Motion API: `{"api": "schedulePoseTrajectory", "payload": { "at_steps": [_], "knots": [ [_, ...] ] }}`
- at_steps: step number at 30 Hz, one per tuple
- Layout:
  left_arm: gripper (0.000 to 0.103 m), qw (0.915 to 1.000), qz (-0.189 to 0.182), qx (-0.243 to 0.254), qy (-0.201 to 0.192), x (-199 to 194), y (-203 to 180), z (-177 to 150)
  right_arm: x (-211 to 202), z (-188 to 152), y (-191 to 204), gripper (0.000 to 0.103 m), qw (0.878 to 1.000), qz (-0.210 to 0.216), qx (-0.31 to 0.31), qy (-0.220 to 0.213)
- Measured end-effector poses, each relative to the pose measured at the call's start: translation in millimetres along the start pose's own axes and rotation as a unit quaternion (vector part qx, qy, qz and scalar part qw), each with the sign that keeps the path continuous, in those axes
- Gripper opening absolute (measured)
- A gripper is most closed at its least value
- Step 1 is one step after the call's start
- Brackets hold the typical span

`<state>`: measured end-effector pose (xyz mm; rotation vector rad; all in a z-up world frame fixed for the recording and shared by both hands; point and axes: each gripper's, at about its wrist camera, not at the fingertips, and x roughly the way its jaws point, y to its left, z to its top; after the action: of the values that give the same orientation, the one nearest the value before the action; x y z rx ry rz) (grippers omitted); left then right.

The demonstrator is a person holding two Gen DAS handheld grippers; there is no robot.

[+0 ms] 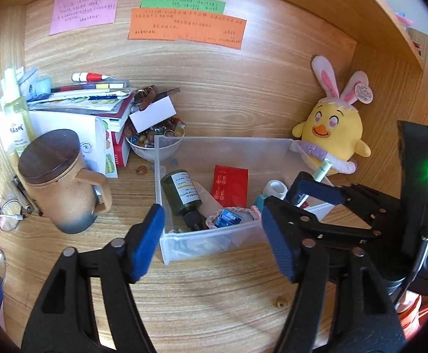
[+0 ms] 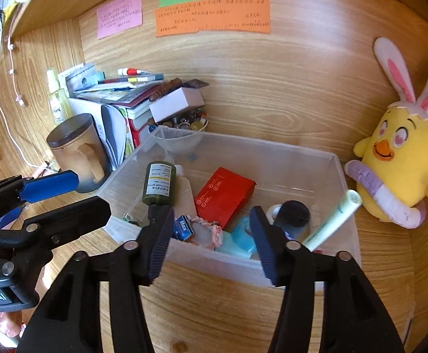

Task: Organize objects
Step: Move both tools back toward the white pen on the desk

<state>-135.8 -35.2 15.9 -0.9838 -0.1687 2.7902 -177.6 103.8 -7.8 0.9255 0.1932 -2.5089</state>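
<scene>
A clear plastic box (image 1: 214,242) stands on the wooden desk. In it lie a dark green bottle (image 1: 181,192), a red carton (image 1: 231,185), a small blue pack (image 1: 228,217), a braided band, a white tape roll (image 1: 275,189) and a pale green tube (image 2: 334,217). My left gripper (image 1: 212,207) hangs open just before the box's near wall, with nothing between its blue pads. My right gripper (image 2: 212,211) is open too, over the same near wall, its pads bare. Each view shows the other gripper's fingers (image 1: 319,189) (image 2: 49,185) beside it.
A lidded tan mug (image 1: 61,182) stands left of the box. Behind it are stacked books (image 1: 96,103), a bowl of small trinkets (image 1: 152,144) and a yellow bottle (image 1: 13,117). A yellow plush chick (image 1: 331,135) sits at the right. Glasses (image 1: 8,214) lie far left.
</scene>
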Motion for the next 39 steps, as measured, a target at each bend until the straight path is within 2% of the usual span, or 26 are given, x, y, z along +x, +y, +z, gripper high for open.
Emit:
{"api": "schedulePoseTrajectory", "payload": {
  "at_steps": [4, 7, 10, 15, 20, 25, 28, 32, 39],
  "knots": [
    [0.079, 1.0000, 0.001, 0.006, 0.000, -8.5, -3.5, -9.7, -18.4, -8.3, -2.8, 0.064, 1.000, -0.005, 0.002, -0.010],
    [0.080, 0.9999, -0.002, 0.013, 0.008, -10.5, -6.7, -18.1, -33.4, -18.2, -8.4, 0.066, 1.000, 0.004, 0.014, -0.012],
    [0.079, 0.9994, -0.010, 0.018, 0.028, -8.7, -12.0, -31.3, -47.0, -31.0, -16.7, 0.067, 0.999, 0.022, 0.028, -0.007],
    [0.079, 0.9976, -0.022, 0.027, 0.059, -1.7, -25.2, -54.3, -60.0, -55.8, -29.9, 0.070, 0.999, 0.013, 0.049, 0.006],
    [0.079, 0.9922, -0.061, 0.031, 0.104, 12.9, -41.6, -75.0, -63.8, -82.4, -38.9, 0.070, 0.997, 0.003, 0.070, 0.028],
    [0.061, 0.9859, -0.068, 0.039, 0.148, 33.6, -54.9, -90.6, -59.5, -99.4, -44.6, 0.070, 0.996, -0.021, 0.079, 0.047],
    [0.053, 0.9839, -0.071, 0.031, 0.161, 41.7, -54.5, -94.4, -59.6, -106.2, -46.4, 0.070, 0.994, -0.014, 0.091, 0.054],
    [0.047, 0.9824, -0.083, 0.037, 0.163, 43.8, -59.8, -96.7, -61.6, -116.7, -44.5, 0.070, 0.993, -0.008, 0.096, 0.062],
    [0.026, 0.9811, -0.080, 0.067, 0.163, 49.3, -72.7, -95.2, -60.6, -136.7, -42.3, 0.070, 0.990, -0.012, 0.110, 0.084]
  ]
}}
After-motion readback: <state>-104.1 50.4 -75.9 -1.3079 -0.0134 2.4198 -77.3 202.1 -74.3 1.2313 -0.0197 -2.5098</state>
